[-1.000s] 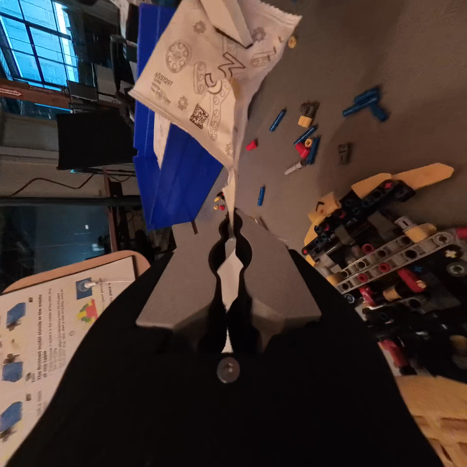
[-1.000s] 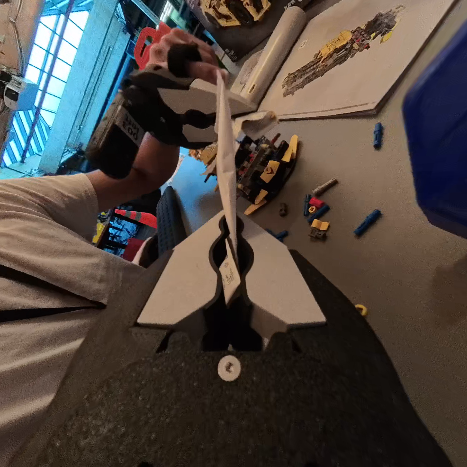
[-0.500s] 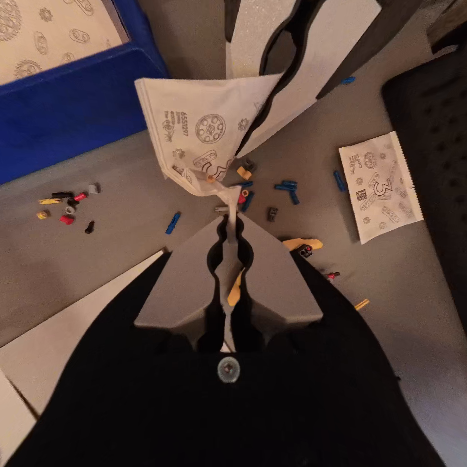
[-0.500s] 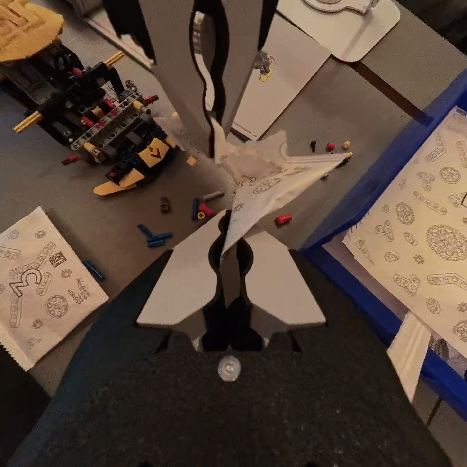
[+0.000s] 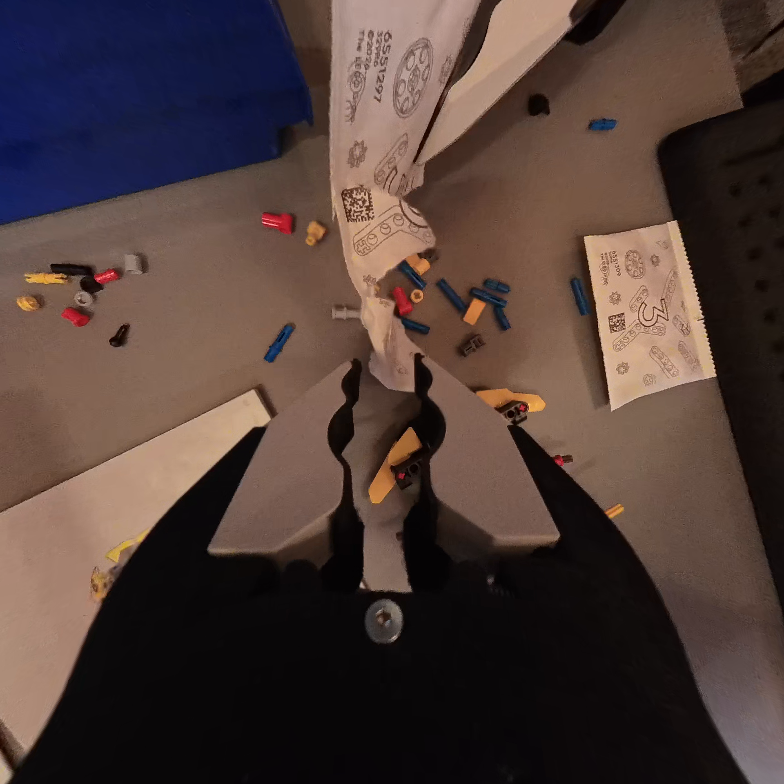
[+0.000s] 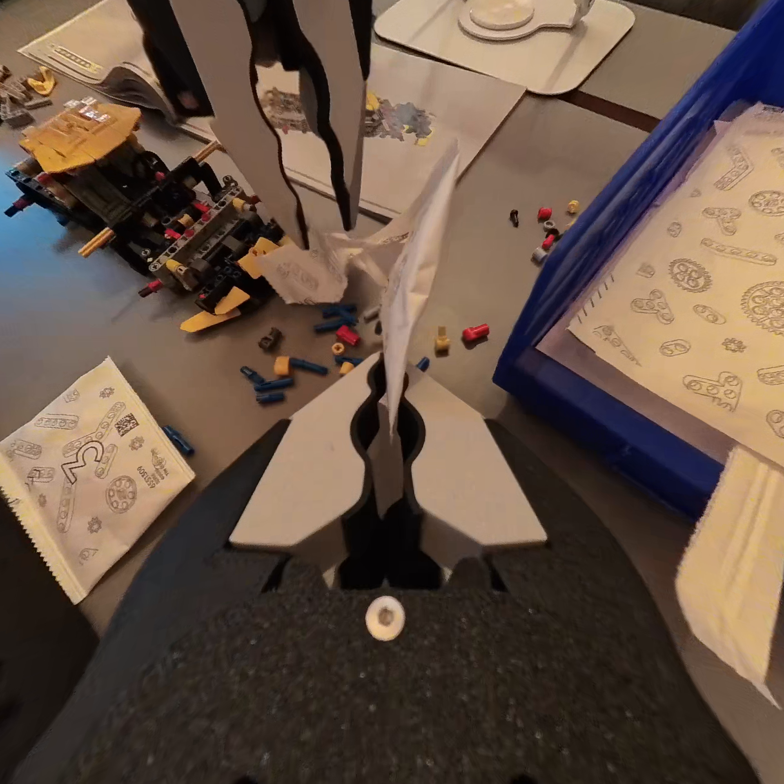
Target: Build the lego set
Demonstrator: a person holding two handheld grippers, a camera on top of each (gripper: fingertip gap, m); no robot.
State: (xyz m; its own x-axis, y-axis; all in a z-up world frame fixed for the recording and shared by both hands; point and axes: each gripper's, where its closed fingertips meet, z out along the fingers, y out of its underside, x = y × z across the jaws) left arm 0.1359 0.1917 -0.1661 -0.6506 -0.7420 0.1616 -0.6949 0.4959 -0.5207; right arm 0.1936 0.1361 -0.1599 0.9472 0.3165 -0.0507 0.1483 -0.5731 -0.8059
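Observation:
A white printed paper bag [image 5: 382,127] hangs torn and crumpled over the grey table. My right gripper [image 6: 393,367] is shut on one end of the bag [image 6: 407,297]; it also shows at the top of the left wrist view [image 5: 424,148]. My left gripper [image 5: 387,365] is open, with the bag's other end loose between its fingertips; it shows from afar in the right wrist view [image 6: 326,235]. Loose blue, red and yellow pieces [image 5: 449,297] lie under the bag. The partly built black and yellow model [image 6: 169,237] stands at the left.
A blue bin [image 6: 615,382] holding more paper bags [image 6: 700,275] is at the right. A flat bag [image 6: 85,466] lies front left. An instruction booklet [image 6: 403,140] lies behind. A second cluster of small pieces [image 5: 72,292] lies by the bin. A yellow panel [image 5: 394,466] lies under my left gripper. Spacing between my two grippers at the tips: around 9 cm.
My left gripper has opened and let go of the bag's end. Both grippers have turned down towards the table and come closer to it. The right gripper still holds the bag.

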